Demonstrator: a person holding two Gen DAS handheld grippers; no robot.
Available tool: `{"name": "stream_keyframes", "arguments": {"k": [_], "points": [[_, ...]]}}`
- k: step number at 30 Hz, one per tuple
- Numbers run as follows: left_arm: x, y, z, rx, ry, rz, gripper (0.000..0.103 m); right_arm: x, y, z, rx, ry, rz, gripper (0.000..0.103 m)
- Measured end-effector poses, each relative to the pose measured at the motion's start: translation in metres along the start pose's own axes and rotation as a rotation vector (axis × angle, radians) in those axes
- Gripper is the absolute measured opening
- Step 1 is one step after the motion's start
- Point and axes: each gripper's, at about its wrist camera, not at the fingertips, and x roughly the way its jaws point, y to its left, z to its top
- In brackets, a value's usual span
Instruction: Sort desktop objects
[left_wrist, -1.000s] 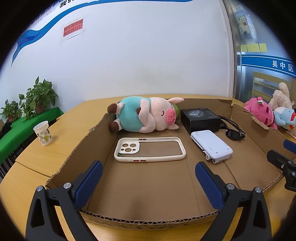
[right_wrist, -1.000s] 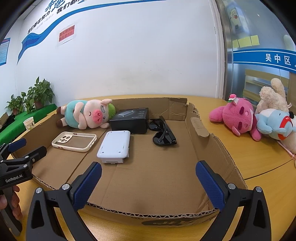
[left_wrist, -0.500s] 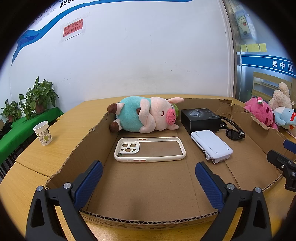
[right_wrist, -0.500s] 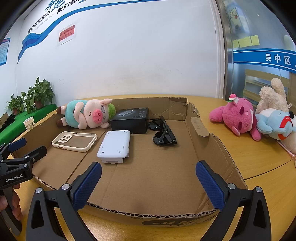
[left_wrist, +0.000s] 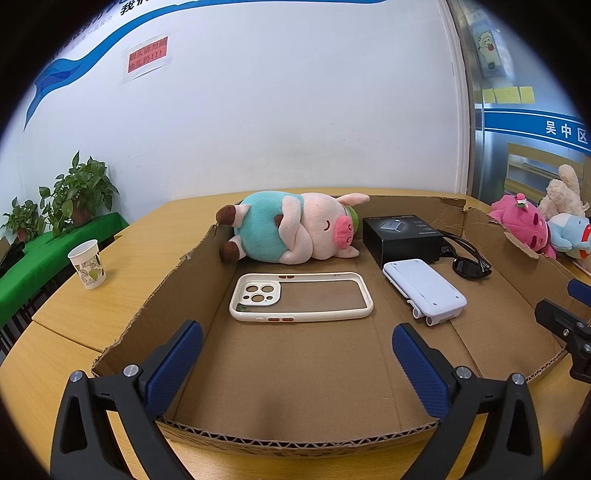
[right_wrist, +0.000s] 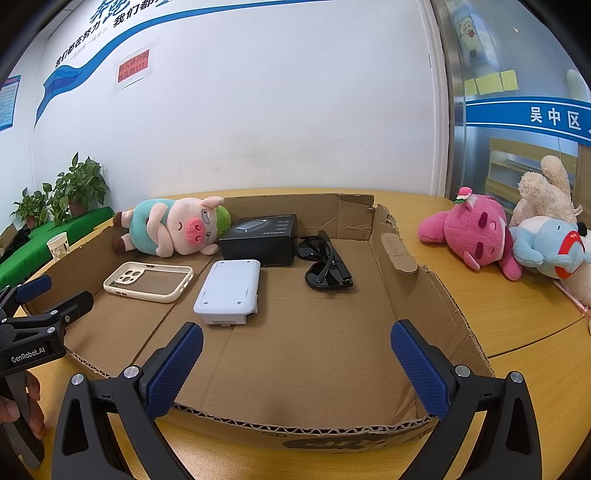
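Note:
A shallow cardboard tray (left_wrist: 295, 439) (right_wrist: 436, 295) holds a plush pig (left_wrist: 291, 230) (right_wrist: 173, 230), a cream phone case (left_wrist: 301, 297) (right_wrist: 149, 280), a black box (left_wrist: 402, 236) (right_wrist: 260, 238), a white device (left_wrist: 424, 291) (right_wrist: 229, 291) and black sunglasses (left_wrist: 469, 260) (right_wrist: 327, 267). My left gripper (left_wrist: 297, 363) is open and empty at the tray's near edge, in front of the phone case. My right gripper (right_wrist: 297, 363) is open and empty at the near edge, to the right of the white device. The left gripper also shows in the right wrist view (right_wrist: 48, 301).
A paper cup (left_wrist: 86, 264) stands on the wooden table (left_wrist: 110, 306) left of the tray. A pink plush (right_wrist: 472, 232), a blue plush (right_wrist: 550, 245) and a beige plush (right_wrist: 543, 192) lie on the table right of the tray. Potted plants (left_wrist: 79, 190) stand far left.

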Motion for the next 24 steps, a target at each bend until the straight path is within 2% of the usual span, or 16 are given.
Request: {"name": "stream_keyframes", "arguments": {"k": [24], "points": [[0.0001,0.0001,-0.0003,-0.007,0.004,0.008,0.102,0.0,0.0,0.0003,0.0,0.001,0.0,0.103]]}}
